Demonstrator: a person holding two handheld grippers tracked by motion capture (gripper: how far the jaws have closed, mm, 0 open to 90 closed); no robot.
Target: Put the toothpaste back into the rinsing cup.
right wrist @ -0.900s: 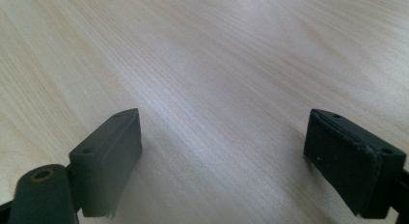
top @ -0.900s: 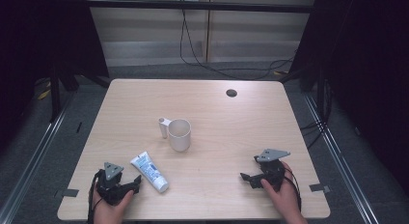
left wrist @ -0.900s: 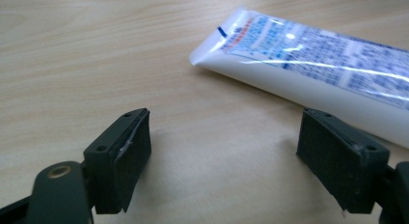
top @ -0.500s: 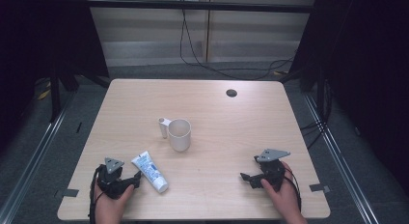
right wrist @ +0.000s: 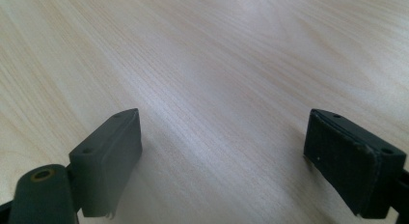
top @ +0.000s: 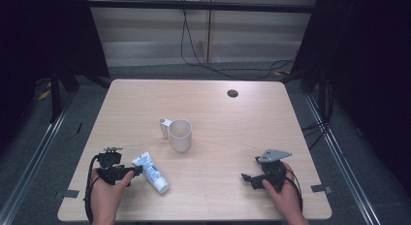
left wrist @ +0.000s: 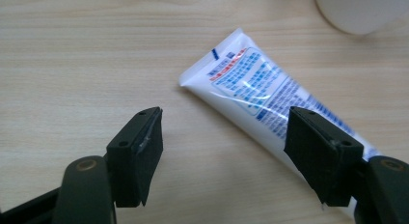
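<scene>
The toothpaste tube (top: 151, 172) lies flat on the pale wood-grain table (top: 232, 123), near the front edge, just beside the left gripper (top: 127, 171) at about its 3 o'clock in the high view. Its long axis runs diagonally, the flat crimped end toward 11 o'clock and the cap end toward 5 o'clock. The left gripper is plainly the nearer tool; the right gripper (top: 248, 178) sits well apart, over bare wood.

In the left gripper view, that gripper's jaws stand spread, holding nothing, and the tube passes behind the right-hand jaw, so it is off-centre rather than between them. A shift toward the tube would likely be needed before closing.

The right gripper's jaws are likewise spread and empty.

The tube is glossy white plastic with blue and red print. A white ceramic mug (top: 180, 135), upright, handle toward 10 o'clock, stands at the tube's 1 o'clock.
</scene>
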